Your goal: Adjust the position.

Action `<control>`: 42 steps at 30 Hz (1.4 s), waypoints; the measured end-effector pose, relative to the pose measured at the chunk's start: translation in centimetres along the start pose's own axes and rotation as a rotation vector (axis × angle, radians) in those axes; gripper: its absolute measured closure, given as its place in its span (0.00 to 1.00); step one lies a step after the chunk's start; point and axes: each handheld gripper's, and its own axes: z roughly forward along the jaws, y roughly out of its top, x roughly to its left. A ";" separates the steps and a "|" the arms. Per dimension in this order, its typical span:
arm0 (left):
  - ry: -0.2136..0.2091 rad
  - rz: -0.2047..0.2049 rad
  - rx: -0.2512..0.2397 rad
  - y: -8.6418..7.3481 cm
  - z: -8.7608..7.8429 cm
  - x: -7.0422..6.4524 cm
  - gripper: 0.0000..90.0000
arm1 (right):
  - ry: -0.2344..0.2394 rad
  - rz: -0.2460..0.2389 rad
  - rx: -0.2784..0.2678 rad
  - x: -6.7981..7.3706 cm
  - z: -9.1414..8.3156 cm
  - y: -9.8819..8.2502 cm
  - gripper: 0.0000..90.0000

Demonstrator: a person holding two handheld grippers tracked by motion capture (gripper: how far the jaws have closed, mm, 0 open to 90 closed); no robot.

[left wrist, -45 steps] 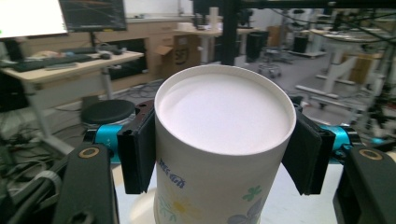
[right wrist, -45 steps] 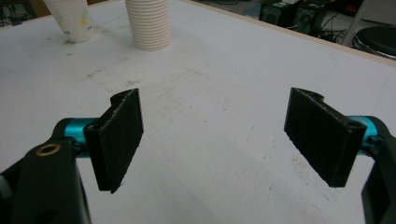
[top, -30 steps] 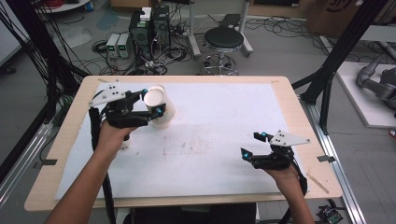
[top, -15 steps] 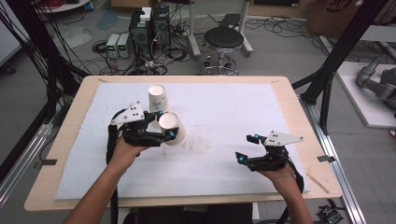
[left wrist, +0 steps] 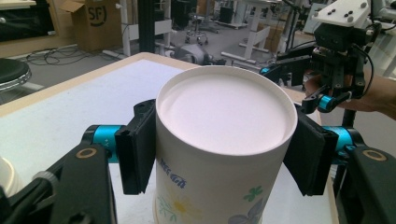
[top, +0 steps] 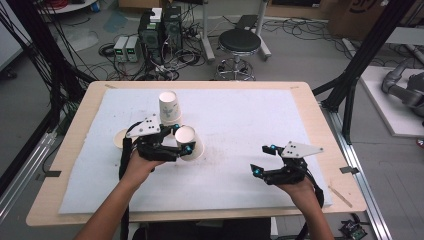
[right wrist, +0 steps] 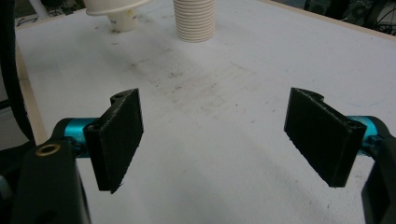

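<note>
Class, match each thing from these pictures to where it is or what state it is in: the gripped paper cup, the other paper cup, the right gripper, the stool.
1. gripped paper cup
2. other paper cup
3. right gripper
4. stool

A. jaws open, nothing between them
B. on the floor beyond the table
C. between the jaws of the left gripper
D. stands alone on the white mat

Pairs: 1-C, 2-D, 3-A, 4-B

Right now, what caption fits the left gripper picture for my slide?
The left gripper clamps an upside-down paper cup over the white mat.
</note>
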 end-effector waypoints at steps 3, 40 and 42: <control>-0.016 -0.002 0.007 -0.2 0.3 0.0 0.38 | 0.007 -0.005 -0.007 0.2 0.1 0.2 0.22; -0.225 0.012 0.067 -0.2 5.4 -3.3 0.39 | 0.245 -0.099 -0.046 2.6 3.4 2.2 0.22; -0.237 0.014 0.066 -0.2 5.6 -3.4 0.39 | 0.253 -0.106 -0.045 2.8 3.6 2.2 0.22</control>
